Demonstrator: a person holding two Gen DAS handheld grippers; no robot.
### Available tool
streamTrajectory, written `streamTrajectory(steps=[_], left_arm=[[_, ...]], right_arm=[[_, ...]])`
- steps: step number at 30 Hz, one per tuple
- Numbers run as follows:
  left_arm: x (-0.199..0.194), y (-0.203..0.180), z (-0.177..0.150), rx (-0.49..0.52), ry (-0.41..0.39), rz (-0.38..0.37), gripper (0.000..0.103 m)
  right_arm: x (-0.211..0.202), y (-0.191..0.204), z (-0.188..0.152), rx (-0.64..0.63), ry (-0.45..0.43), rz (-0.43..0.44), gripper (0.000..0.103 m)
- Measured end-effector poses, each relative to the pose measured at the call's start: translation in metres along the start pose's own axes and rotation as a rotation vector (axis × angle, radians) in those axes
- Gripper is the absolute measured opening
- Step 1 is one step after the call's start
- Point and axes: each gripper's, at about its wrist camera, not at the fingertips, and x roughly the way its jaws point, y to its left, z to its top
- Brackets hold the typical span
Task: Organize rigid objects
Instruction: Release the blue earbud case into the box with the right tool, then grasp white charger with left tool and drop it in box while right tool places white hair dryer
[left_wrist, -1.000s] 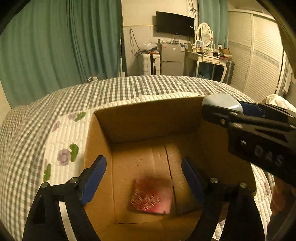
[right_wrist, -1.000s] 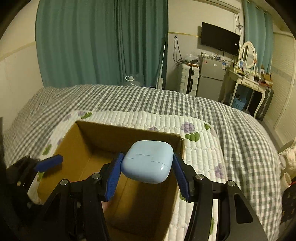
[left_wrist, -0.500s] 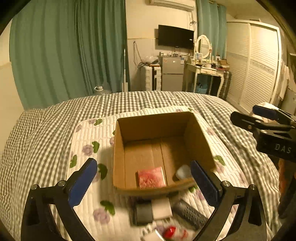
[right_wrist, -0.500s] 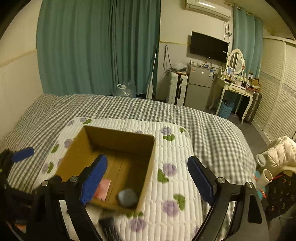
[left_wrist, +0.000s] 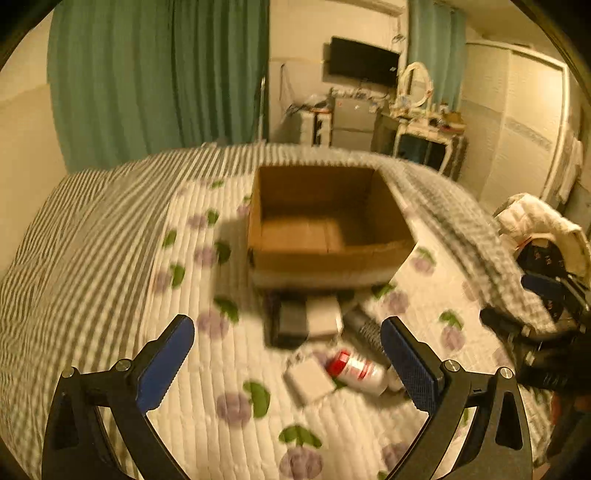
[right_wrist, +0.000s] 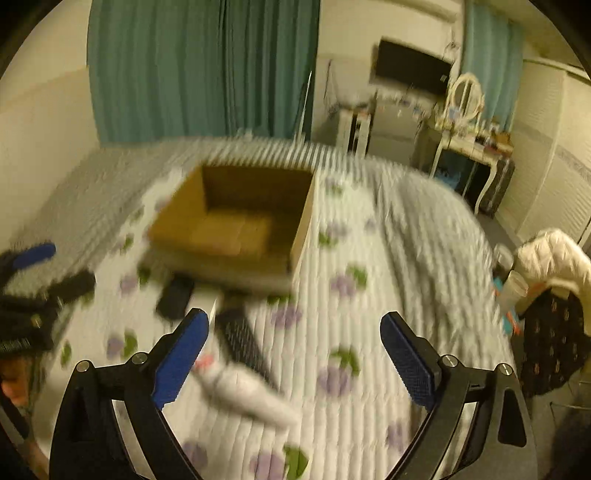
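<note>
An open brown cardboard box (left_wrist: 328, 225) is seen on a white quilted bed cover printed with purple flowers (left_wrist: 207, 369). Nearer, just beside it, are scattered a black-and-white rectangular case (left_wrist: 306, 321), a red-capped white bottle (left_wrist: 356, 371) and a flat white square block (left_wrist: 308, 380). The left gripper (left_wrist: 286, 360) and right gripper (right_wrist: 293, 354) are held wide apart, with nothing between their blue pads.

I see my left gripper (left_wrist: 286, 354) spread wide, nothing between its blue pads; right gripper (right_wrist: 293, 354) likewise.
</note>
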Motion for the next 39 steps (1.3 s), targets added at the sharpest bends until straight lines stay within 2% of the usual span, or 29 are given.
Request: streamTrajectory(steps=[3, 4, 6, 8, 10, 12, 14, 16, 18, 19, 22, 27, 31, 35, 38, 39], left_arm=[[0.014, -0.001, -0.022, -0.003, 0.024, 0.021, 0.103], [0.021, -0.002, -0.029, -0.004, 0.042, 0.019, 0.103], [0.035, -0.001, -0.042, -0.004, 0.082, 0.028, 0.103], [0.048, 0.000, -0.051, -0.007, 0.110, 0.036, 0.103], [0.057, 0.001, -0.057, -0.011, 0.123, 0.036, 0.103], [0.066, 0.001, -0.063, -0.015, 0.137, 0.041, 0.103], [0.075, 0.000, -0.068, -0.022, 0.155, 0.035, 0.103], [0.081, -0.002, -0.072, -0.022, 0.172, 0.030, 0.103], [0.087, -0.005, -0.077, -0.009, 0.186, 0.033, 0.103], [0.088, -0.006, -0.078, -0.003, 0.188, 0.035, 0.103], [0.093, -0.009, -0.081, 0.012, 0.185, 0.047, 0.103], [0.108, -0.012, -0.080, 0.004, 0.179, 0.091, 0.103], [0.127, -0.015, -0.079, -0.013, 0.187, 0.048, 0.101], [0.147, -0.030, -0.086, 0.103, 0.212, 0.078, 0.100], [0.148, -0.032, -0.083, 0.121, 0.199, 0.082, 0.088], [0.146, -0.032, -0.082, 0.124, 0.194, 0.069, 0.074]], right_arm=[[0.032, 0.015, -0.026, -0.083, 0.074, -0.010, 0.095], [0.050, 0.020, -0.037, -0.111, 0.130, 0.000, 0.095], [0.072, 0.030, -0.050, -0.183, 0.175, 0.000, 0.094], [0.088, 0.036, -0.059, -0.242, 0.192, -0.021, 0.094], [0.101, 0.040, -0.065, -0.270, 0.217, -0.004, 0.094], [0.107, 0.040, -0.066, -0.284, 0.210, -0.021, 0.094], [0.111, 0.037, -0.063, -0.260, 0.207, -0.004, 0.094], [0.113, 0.034, -0.059, -0.215, 0.219, 0.056, 0.086], [0.118, 0.036, -0.058, -0.184, 0.250, 0.123, 0.059], [0.120, 0.038, -0.057, -0.179, 0.259, 0.138, 0.053], [0.116, 0.041, -0.051, -0.166, 0.254, 0.114, 0.051], [0.095, 0.027, -0.023, -0.048, 0.168, 0.107, 0.050], [0.101, 0.018, -0.013, 0.029, 0.165, 0.094, 0.050], [0.111, 0.013, -0.014, 0.050, 0.189, 0.074, 0.050], [0.111, 0.008, -0.014, 0.061, 0.188, 0.068, 0.050], [0.111, 0.007, -0.013, 0.063, 0.186, 0.065, 0.050]])
